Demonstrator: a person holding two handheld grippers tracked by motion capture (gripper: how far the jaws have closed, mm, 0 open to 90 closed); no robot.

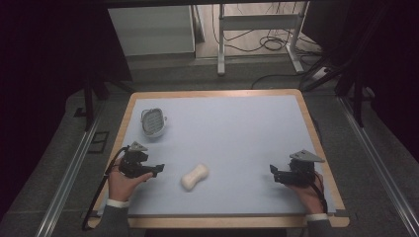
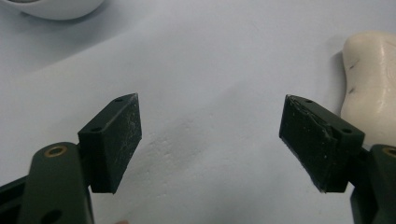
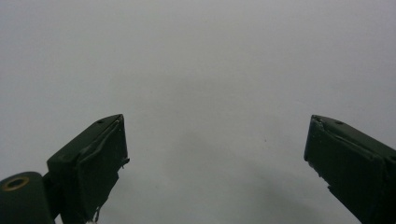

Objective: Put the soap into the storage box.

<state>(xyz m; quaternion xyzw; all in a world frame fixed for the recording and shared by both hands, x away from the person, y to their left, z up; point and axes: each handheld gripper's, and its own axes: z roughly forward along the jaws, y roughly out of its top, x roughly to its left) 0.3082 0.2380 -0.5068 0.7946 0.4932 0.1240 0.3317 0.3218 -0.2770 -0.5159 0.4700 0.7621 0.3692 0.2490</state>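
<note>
A cream, peanut-shaped bar of soap [image 1: 194, 176] lies near the front middle of the pale blue mat [image 1: 232, 133]. My left gripper [image 1: 157, 168] rests on the mat just left of it, held by a hand, its jaws pointing toward the bar. In the left gripper view the left gripper [image 2: 210, 140] is open with bare mat between its jaws, and the soap [image 2: 371, 88] sits beyond the right jaw. My right gripper [image 1: 273, 173] sits at the front right, well apart from the soap. The right gripper [image 3: 215, 154] is open over bare mat.
A white soap dish [image 1: 153, 122] with a slotted insert stands at the back left of the mat; its rim [image 2: 56, 7] shows in the left gripper view. A wooden border [image 1: 212, 93] frames the mat. Beyond the table are a desk frame and floor cables.
</note>
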